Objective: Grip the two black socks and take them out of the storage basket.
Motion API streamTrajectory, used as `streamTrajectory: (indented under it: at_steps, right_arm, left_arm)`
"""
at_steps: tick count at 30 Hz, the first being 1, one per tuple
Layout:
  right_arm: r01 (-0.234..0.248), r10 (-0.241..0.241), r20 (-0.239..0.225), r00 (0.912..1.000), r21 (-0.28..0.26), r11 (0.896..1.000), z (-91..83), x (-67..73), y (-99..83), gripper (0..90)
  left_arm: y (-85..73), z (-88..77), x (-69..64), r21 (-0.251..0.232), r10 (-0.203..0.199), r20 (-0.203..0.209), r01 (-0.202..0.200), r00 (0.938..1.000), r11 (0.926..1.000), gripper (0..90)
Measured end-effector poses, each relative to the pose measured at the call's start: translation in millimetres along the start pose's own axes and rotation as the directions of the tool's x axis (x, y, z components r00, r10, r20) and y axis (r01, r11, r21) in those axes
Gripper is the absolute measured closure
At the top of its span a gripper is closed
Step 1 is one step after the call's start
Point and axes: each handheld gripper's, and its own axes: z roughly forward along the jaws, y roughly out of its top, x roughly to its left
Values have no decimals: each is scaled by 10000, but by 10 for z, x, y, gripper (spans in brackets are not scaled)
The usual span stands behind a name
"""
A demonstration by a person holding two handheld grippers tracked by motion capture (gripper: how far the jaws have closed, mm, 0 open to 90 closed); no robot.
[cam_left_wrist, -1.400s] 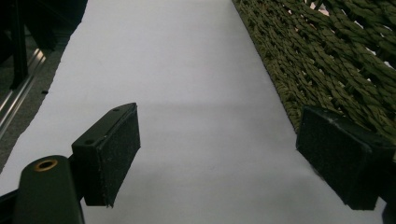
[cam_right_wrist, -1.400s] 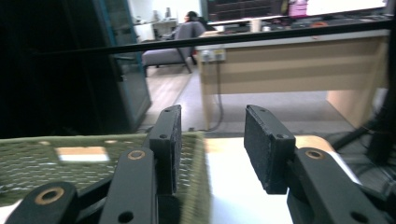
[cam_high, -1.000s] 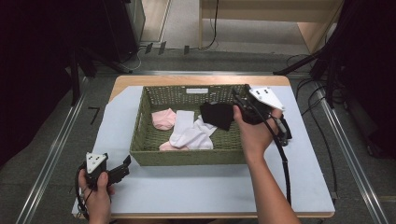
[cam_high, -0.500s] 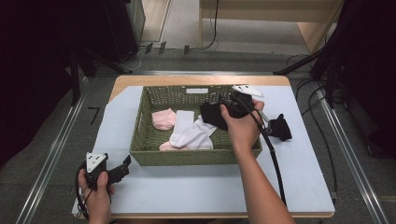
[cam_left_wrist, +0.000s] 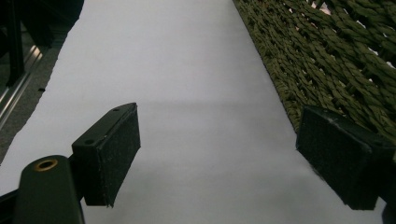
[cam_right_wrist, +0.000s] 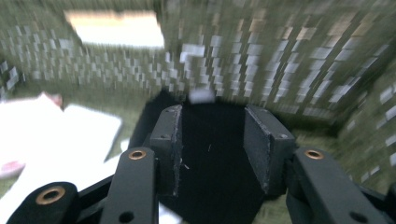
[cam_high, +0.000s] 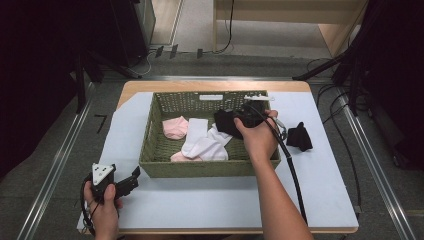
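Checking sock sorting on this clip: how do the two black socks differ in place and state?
The black sock in the basket lies inside the woven basket, between the right gripper jaws; the black sock on the table lies outside, right of the basket, untouched. Both are dark and crumpled.

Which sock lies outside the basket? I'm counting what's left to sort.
The black sock on the table, right of the basket; all others lie inside it.
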Motion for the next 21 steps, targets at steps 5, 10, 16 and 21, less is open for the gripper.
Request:
streamTrajectory:
  at_steps: [5,10,16,21]
  right_arm:
    - [208,-222,191,9996,705,9973,72,8,-25,575]
    - [608,-626,68,9980,1549,9861,158,15,-73,550]
    - [1431,-1425,-245,9895,3103,9398,301,-17,-194,501]
    - [1704,-1797,-6,9837,3200,9320,287,-5,-217,709]
  left_arm:
    - [0,0,1,7,-5,-2,5,10000,10000,149]
    - [0,0,0,2,0,9,0,10000,10000,149]
    - [0,0,1,7,-6,8,6,10000,10000,149]
    - [1,2,-1,20,-4,11,4,10000,10000,149]
